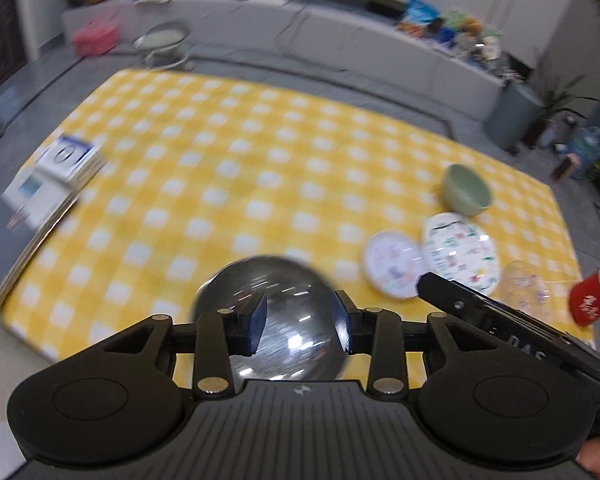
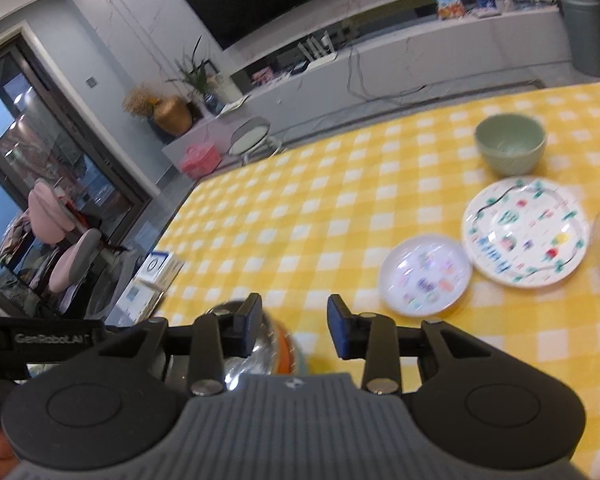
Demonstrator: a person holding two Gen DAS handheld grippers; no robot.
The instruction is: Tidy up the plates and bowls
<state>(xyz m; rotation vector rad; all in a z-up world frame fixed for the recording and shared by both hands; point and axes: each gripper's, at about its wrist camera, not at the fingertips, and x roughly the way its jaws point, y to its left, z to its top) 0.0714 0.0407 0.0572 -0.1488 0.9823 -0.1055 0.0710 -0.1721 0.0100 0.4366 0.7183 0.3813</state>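
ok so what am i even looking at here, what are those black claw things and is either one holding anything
Each black claw is a hand-held gripper with a camera behind its fingers, so each picture looks forward along one tool. No robot: a person carries one in each hand. The left gripper is open above a shiny metal bowl, not gripping it. The right gripper is open too, with that bowl below it. On the yellow checked cloth lie a green bowl, a large patterned plate, a small plate touching it, and, seen from the left, a red mug.
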